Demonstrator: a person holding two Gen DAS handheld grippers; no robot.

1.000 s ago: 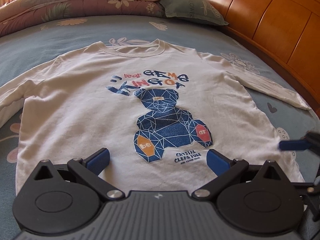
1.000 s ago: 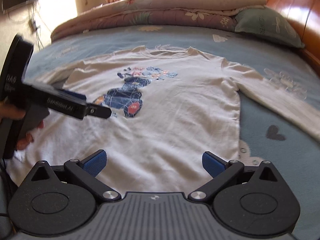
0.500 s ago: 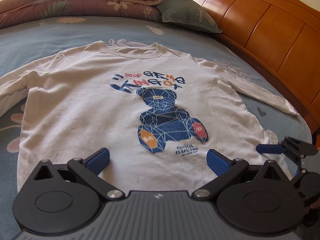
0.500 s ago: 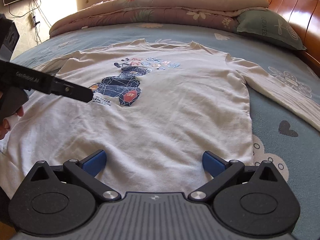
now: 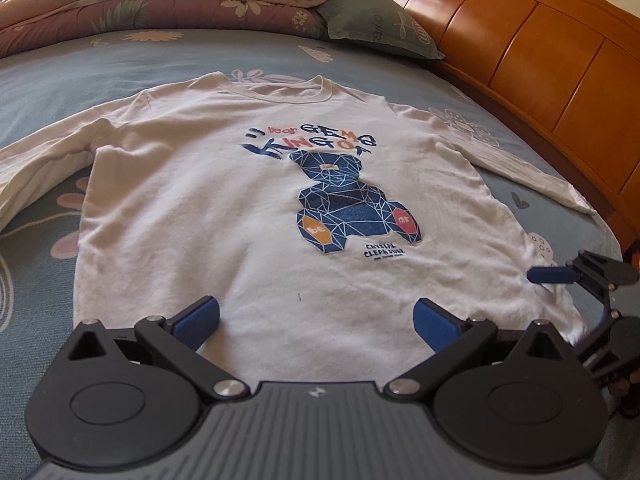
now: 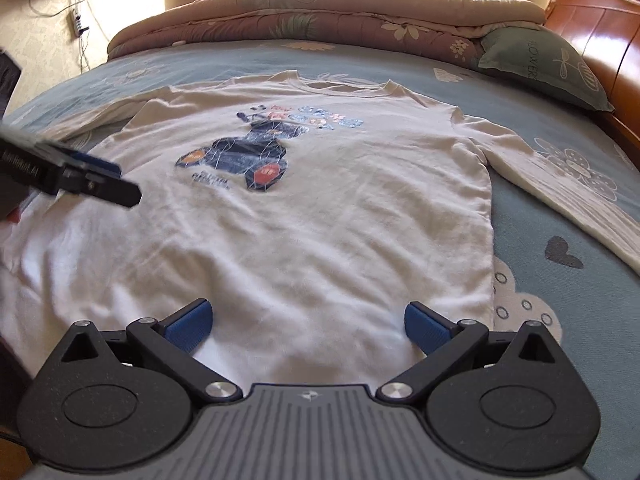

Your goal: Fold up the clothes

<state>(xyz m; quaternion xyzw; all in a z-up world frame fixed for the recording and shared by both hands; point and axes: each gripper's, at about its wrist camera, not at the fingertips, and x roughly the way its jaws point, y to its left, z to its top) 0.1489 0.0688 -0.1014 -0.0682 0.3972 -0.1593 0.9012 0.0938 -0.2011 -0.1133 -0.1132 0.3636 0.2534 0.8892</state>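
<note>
1. The white long-sleeved shirt lies face up on the bed, collar toward the top of the frame, hem toward the bottom. A blue bear print sits centre-right on the chest in the left wrist view.
2. Both sleeves are spread outward: one runs to the left edge of the left wrist view, the other runs to the right edge of the right wrist view. No part of the body is turned over.
3. Progress, as judged: the shirt is laid out and largely flat, with light creasing near the hem. No fold is made; sleeves, sides and the lengthwise fold all remain to do.
4. The left gripper hangs above the hem at lower centre, fingers spread wide, nothing between them.
5. The right gripper is likewise above the hem toward the shirt's right-hand corner, fingers released and empty.
6. In the left wrist view the right gripper appears at the right edge, one blue finger just at the hem corner; contact cannot be told.
7. Surroundings: a folded quilt and a green pillow at the top of the frame, and a wooden headboard in the upper right.
</note>
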